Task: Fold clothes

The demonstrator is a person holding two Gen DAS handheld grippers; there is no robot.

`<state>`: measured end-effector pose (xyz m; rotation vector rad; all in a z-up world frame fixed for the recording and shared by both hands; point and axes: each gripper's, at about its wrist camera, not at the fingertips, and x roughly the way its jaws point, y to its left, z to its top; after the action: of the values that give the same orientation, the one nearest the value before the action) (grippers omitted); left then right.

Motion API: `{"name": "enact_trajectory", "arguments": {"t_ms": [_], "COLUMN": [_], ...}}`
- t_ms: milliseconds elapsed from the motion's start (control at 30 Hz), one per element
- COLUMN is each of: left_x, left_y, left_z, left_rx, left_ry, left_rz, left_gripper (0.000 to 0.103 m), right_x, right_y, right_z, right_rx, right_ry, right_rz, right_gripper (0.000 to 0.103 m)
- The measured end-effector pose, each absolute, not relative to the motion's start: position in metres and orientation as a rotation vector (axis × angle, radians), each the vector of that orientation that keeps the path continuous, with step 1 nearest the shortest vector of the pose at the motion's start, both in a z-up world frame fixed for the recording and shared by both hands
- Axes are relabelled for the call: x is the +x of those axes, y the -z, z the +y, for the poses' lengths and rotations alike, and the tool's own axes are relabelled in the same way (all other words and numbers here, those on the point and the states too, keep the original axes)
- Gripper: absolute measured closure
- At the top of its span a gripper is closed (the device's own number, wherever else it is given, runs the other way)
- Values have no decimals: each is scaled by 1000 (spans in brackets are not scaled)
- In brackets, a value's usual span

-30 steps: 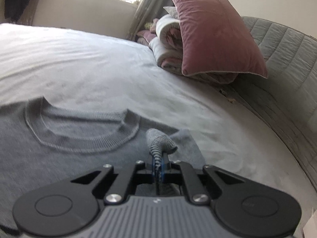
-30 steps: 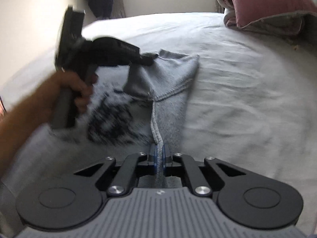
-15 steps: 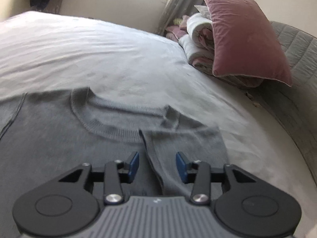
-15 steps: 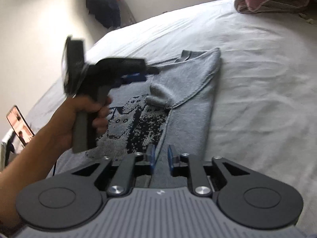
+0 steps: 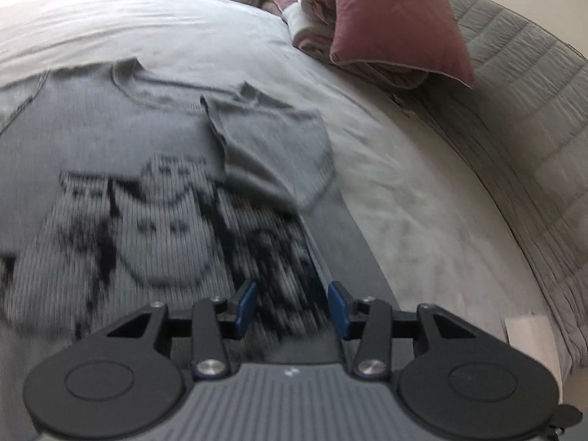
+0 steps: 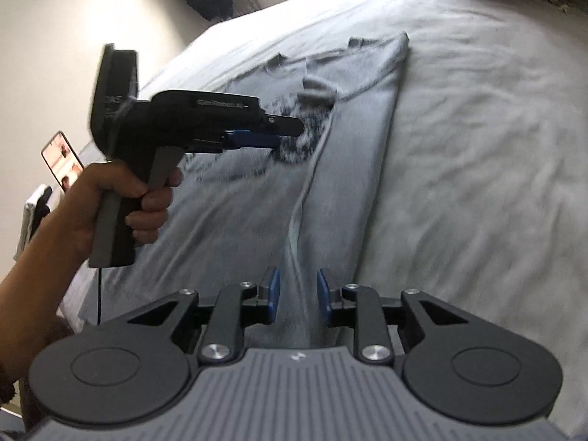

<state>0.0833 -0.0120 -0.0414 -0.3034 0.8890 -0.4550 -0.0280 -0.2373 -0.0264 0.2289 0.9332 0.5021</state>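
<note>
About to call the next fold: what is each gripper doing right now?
Left gripper: open, holding nothing, above the grey sweater.
Right gripper: open, holding nothing, jaws either side of the sweater's folded edge.

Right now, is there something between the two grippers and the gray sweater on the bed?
Nothing visible is. The left gripper and the right gripper are both open, directly over the gray sweater, whose right side is already folded in. The pink pillow lies far off by the headboard.
</note>
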Motion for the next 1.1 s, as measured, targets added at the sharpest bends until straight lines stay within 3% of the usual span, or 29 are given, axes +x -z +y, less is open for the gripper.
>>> {"name": "enact_trajectory", "arguments": {"t_ms": [600,1100], "left_x": [-19,-50], "left_y": [45,41], "left_z": [-41,-3], "left_rx": [-318,-308], "left_ry": [571,493], "left_rz": [973,942], "left_gripper": [59,59], "right_x": [-82,-101], "right_y": [31,32], "right_z": [-227,-200], "right_rx": [233,191], "right_ry": [-459,-525], "right_rz": [938,980], "right_gripper": [74,72]}}
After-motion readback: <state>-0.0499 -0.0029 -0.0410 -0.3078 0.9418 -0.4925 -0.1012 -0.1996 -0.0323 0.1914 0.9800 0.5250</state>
